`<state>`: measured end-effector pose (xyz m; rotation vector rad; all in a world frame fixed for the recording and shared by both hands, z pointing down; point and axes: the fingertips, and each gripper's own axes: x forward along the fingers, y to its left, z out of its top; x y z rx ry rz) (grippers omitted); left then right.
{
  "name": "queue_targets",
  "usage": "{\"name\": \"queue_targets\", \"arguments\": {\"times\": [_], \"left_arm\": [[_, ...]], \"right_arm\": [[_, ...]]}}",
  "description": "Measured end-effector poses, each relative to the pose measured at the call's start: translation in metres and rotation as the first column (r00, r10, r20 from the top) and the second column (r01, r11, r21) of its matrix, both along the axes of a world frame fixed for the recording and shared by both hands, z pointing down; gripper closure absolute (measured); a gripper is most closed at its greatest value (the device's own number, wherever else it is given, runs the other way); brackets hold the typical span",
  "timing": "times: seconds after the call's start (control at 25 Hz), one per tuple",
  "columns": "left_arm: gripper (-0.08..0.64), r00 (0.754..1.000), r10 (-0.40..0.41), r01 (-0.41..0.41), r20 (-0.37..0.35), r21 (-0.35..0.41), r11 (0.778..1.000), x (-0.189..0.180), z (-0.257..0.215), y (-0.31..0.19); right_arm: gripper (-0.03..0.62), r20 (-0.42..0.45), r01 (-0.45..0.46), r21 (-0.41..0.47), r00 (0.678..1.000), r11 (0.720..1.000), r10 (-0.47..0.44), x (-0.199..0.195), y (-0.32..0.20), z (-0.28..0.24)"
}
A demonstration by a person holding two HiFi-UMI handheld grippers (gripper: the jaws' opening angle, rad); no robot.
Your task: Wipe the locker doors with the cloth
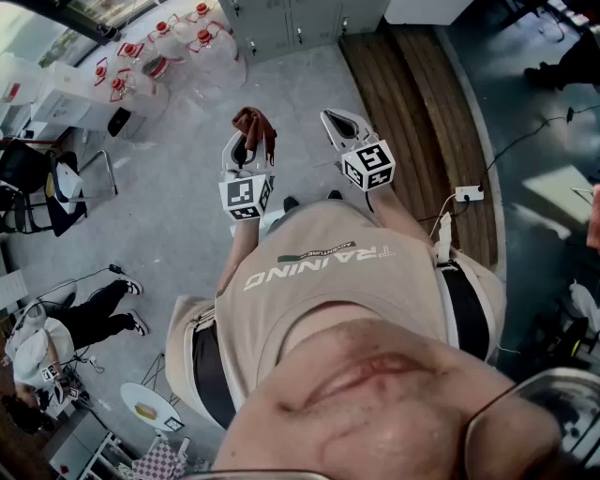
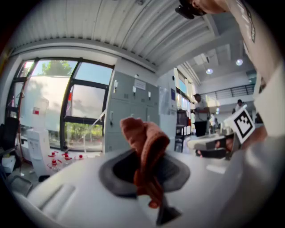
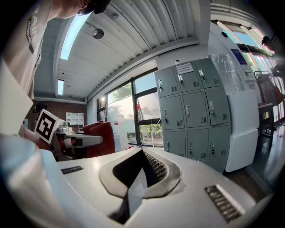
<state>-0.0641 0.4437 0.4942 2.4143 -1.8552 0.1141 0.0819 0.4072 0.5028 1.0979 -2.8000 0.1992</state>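
A rust-brown cloth (image 1: 254, 127) sticks up from my left gripper (image 1: 243, 148), which is shut on it and held out in front of the person's chest. In the left gripper view the cloth (image 2: 145, 149) is bunched between the jaws and droops over them. My right gripper (image 1: 339, 122) is level with the left, a little to its right; its jaws are shut with nothing between them (image 3: 142, 152). The grey lockers (image 1: 286, 23) stand ahead across the floor; their doors (image 3: 191, 111) show clearly in the right gripper view, and also the lockers (image 2: 129, 113) behind the cloth.
Large water bottles with red caps (image 1: 150, 56) stand on the floor at the far left by the windows. A wooden floor strip (image 1: 412, 112) runs on the right, with a power strip and cable (image 1: 467, 194). Another person (image 1: 84, 319) is low at the left.
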Motion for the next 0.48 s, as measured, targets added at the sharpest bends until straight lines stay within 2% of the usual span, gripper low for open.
{"name": "queue_targets", "arguments": {"times": [0.48], "left_arm": [[0.483,0.994,0.113,-0.113,0.017,0.012,0.994,-0.039,-0.004,-0.038]], "right_arm": [[0.578,-0.010,-0.103,-0.023,0.995,0.994,0.103,-0.038,-0.020,0.007]]}}
